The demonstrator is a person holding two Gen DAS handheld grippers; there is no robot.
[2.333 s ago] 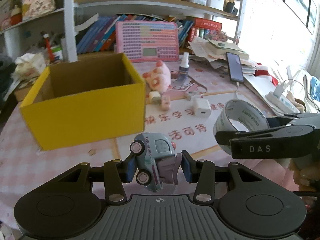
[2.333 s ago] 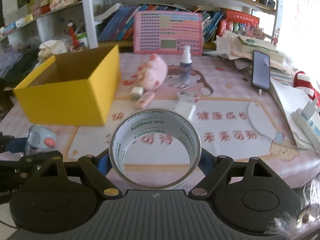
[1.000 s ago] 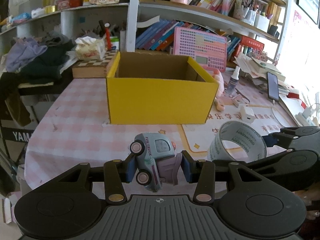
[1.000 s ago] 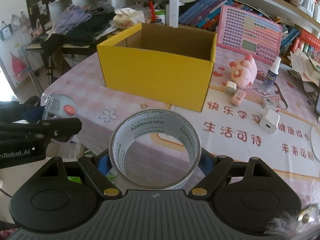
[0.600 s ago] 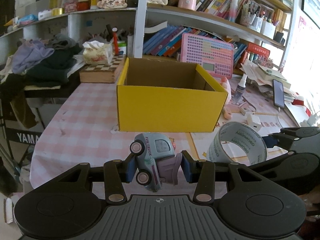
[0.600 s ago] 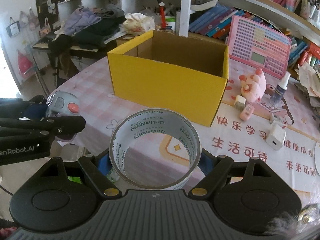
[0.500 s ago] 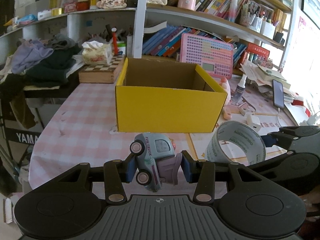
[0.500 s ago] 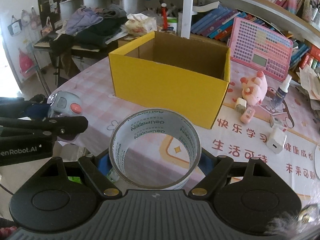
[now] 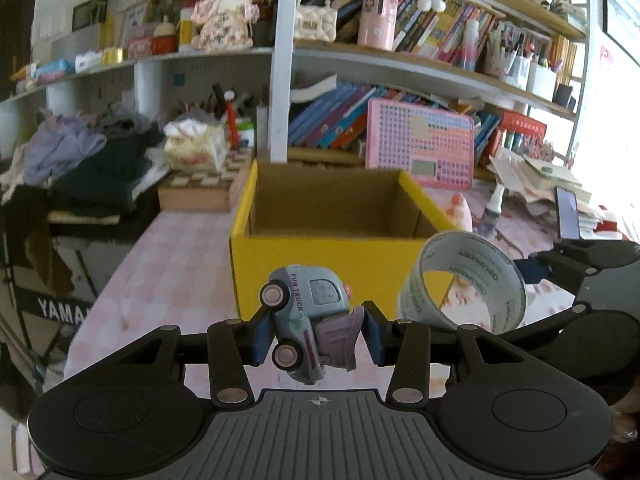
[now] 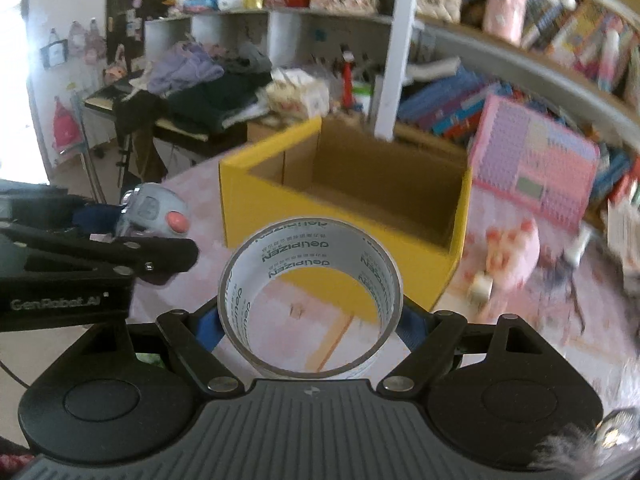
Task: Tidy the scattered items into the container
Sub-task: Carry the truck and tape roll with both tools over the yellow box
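Left claw (image 9: 312,336) clamped on toy truck (image 9: 306,320), held tilted above desk (image 9: 160,264). Right claw (image 10: 310,320) grips packing tape roll (image 10: 310,300) across its width. Both hang just in front of open yellow cardboard box (image 9: 320,264); pink pig plush (image 10: 514,256) beside box.

The yellow box (image 9: 320,256) is standing open-topped with a bare cardboard floor showing — its near wall is rising between both loaded grippers and that opening. A white shelf post (image 9: 282,60) is standing just behind it. To its right, a pink plush (image 10: 510,256) is crowding the tabletop (image 9: 160,280).
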